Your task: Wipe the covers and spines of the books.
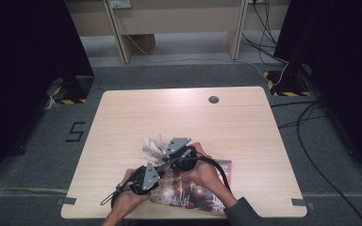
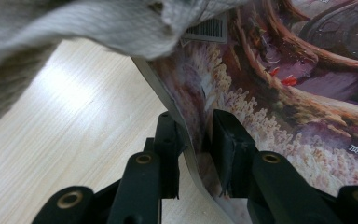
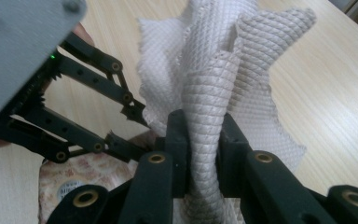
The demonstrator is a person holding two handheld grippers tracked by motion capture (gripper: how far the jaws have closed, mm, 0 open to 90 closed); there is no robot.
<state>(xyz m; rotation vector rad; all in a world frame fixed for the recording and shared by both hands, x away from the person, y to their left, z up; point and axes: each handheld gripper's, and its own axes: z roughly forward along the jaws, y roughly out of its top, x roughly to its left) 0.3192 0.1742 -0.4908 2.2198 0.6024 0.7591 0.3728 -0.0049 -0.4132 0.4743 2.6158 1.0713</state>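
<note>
White waffle-weave cloth [image 3: 223, 84], bunched upright, is pinched between the jaws of the right gripper [image 3: 204, 140] just above the near middle of the pale wooden table [image 1: 179, 113], beside the glossy picture-covered booklet [image 2: 279, 93] whose edge the left gripper [image 2: 196, 140] clamps.

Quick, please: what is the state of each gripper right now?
Left gripper: closed on the edge of the printed book.
Right gripper: closed on the white cloth.
</note>
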